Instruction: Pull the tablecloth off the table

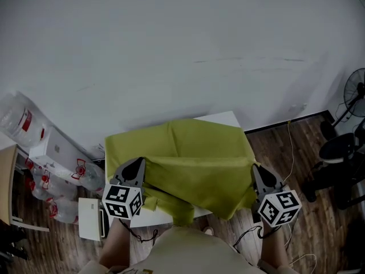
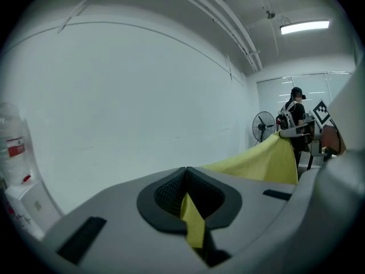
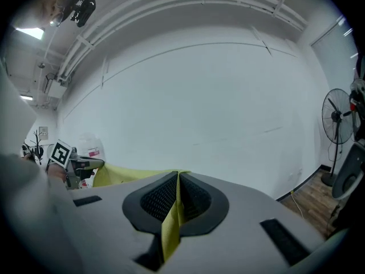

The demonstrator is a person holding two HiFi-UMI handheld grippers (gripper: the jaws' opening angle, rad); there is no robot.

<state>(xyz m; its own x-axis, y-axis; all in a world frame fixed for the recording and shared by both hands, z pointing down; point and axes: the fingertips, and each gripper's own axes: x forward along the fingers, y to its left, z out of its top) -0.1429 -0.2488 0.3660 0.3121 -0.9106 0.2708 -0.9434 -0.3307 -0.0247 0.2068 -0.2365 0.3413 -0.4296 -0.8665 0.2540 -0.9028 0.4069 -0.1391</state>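
Head view: tablecloth (image 1: 194, 153) clamped in left tool (image 1: 136, 165) and right tool (image 1: 258, 173).

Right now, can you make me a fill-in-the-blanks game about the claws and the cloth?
1. The left claw and the right claw are both shut on the yellow-green ____.
2. The table corner that peeks out is ____.
3. The water bottles are on the person's ____ side.

Missing words: tablecloth; white; left.

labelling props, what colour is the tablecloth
Yellow-green tablecloth, plain, no pattern; clearest in the head view.
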